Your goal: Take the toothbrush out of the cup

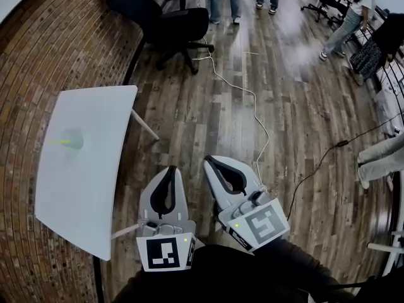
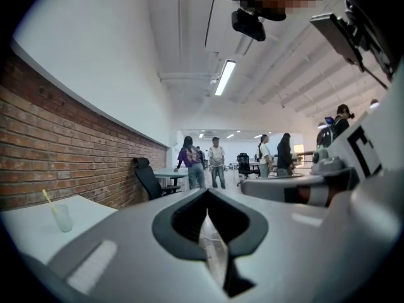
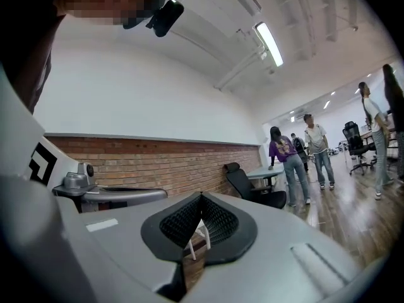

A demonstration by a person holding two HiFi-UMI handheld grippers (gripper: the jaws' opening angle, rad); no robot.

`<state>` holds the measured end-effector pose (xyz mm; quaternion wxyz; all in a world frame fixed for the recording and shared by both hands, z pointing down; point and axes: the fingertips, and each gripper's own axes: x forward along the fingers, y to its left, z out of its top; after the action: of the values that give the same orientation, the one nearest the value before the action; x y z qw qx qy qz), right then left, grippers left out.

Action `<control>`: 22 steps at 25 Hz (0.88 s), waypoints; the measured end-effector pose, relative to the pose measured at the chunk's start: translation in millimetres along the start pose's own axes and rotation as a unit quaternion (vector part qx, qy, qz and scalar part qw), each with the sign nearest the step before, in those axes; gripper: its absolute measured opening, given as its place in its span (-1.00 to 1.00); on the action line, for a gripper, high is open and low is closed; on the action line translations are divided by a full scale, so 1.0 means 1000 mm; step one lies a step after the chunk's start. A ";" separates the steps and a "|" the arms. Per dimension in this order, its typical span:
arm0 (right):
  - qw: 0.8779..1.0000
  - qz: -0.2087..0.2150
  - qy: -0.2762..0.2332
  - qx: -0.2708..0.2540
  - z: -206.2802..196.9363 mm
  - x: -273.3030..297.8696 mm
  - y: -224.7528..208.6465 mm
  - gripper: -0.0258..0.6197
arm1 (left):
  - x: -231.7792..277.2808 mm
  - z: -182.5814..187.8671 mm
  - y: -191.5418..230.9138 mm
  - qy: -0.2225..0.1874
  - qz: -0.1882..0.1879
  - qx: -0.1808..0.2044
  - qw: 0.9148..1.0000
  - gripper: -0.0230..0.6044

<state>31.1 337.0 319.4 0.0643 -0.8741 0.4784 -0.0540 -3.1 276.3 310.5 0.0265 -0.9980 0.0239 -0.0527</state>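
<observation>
Cup with toothbrush, counter's left edge; left hand-held gripper, right hand-held gripper: jaws together, empty, well away; part one before reaching

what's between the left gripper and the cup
In the head view, only bare table and wood floor separate the left gripper from the cup.

The right gripper has its jaws closed together with nothing between them. The left gripper shows at left. Beyond are a brick wall, a black chair and people standing on a wood floor.
</observation>
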 end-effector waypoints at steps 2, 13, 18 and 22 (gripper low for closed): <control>1.000 0.018 0.001 -0.003 0.003 0.011 -0.007 -0.92 | 0.011 0.003 0.002 -0.002 0.016 -0.002 1.000 -0.90; 0.995 0.101 0.010 -0.006 0.008 0.078 -0.011 -0.92 | 0.045 0.005 0.046 0.001 0.095 -0.005 0.995 -0.90; 0.990 0.143 0.016 -0.016 0.005 0.115 0.007 -0.92 | 0.052 0.005 0.085 -0.004 0.133 -0.011 0.991 -0.90; 0.985 0.171 0.025 -0.025 -0.001 0.151 0.023 -0.92 | 0.059 -0.005 0.121 -0.001 0.160 -0.027 0.987 -0.90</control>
<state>93.2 197.2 321.7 0.0390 -0.7790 0.6236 -0.0520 49.5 152.8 314.5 0.0072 -0.9817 0.1846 -0.0466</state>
